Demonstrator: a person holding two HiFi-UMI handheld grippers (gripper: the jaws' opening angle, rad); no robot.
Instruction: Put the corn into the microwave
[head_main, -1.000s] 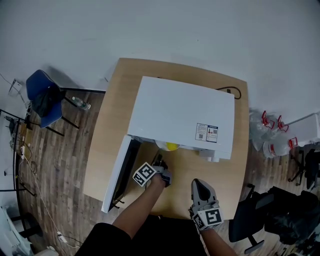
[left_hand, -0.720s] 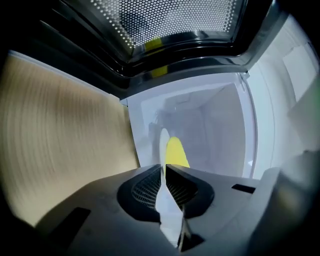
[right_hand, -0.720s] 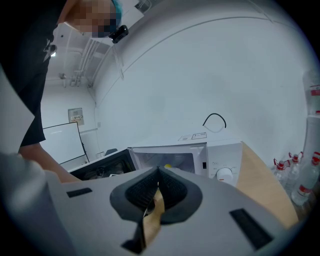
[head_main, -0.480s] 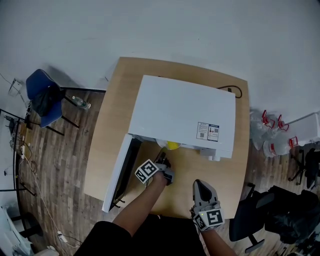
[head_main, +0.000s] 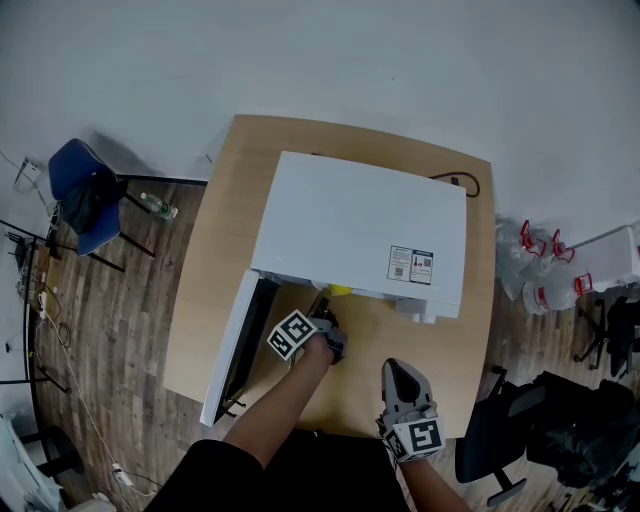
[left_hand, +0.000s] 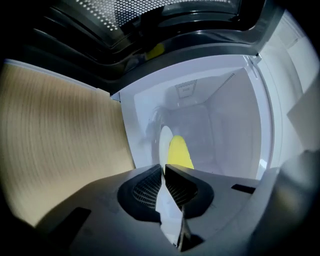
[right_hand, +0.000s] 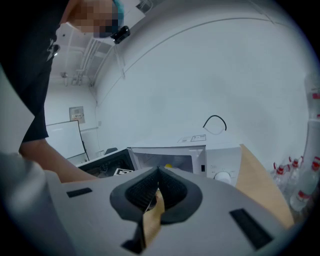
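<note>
Fingers of the left gripper (left_hand: 163, 171) have just clenched together on nothing at the open mouth of the microwave (head_main: 360, 225). Inside it the corn (left_hand: 179, 152) lies on a white plate (left_hand: 164, 142). The right gripper (right_hand: 158, 176), fingers clenched and empty, hangs over the bench (head_main: 215, 260) near its front edge.

Wooden table (head_main: 207, 290) bears white microwave (head_main: 350, 225), perhaps a cable (head_main: 468, 183).
</note>
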